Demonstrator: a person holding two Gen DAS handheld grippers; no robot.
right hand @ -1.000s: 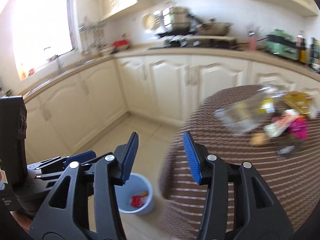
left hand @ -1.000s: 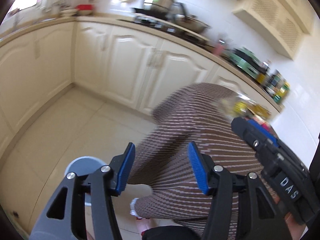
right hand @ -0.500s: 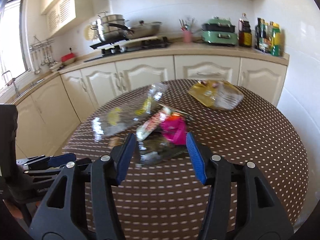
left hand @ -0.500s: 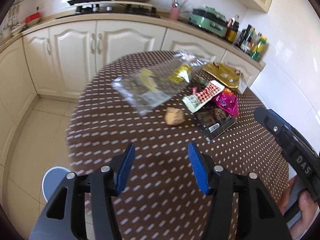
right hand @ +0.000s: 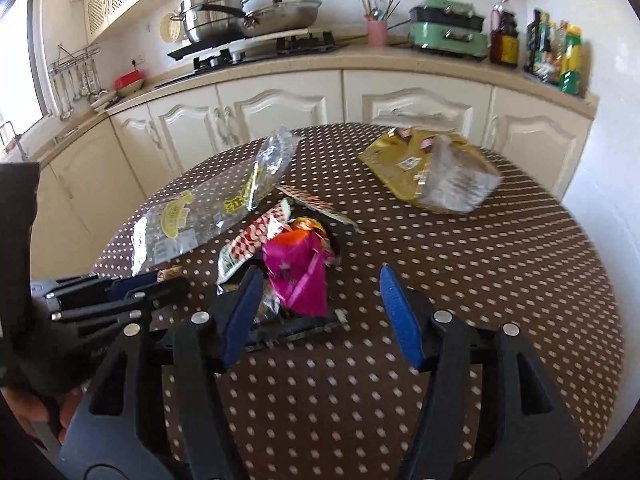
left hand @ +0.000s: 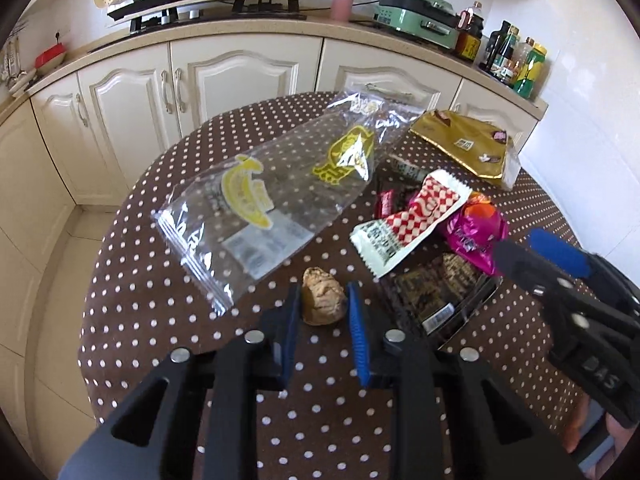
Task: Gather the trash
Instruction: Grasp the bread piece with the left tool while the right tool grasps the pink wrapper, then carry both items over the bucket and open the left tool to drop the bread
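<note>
Though untouched, brown lump between left tongs.

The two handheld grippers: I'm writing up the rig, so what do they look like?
The left gripper and right gripper match: black plastic frames with triangular cut-outs, silver pivot bolts and ribbed blue finger pads. The right one's side bears pale embossed letters. No cables or sleeves show.

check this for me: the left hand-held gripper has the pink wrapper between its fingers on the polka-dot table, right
Not quite. In the left wrist view, the left hand-held gripper is closing around the crumpled brown lump, not the pink wrapper, which lies further right. It is on the polka-dot table, as you said.
</note>
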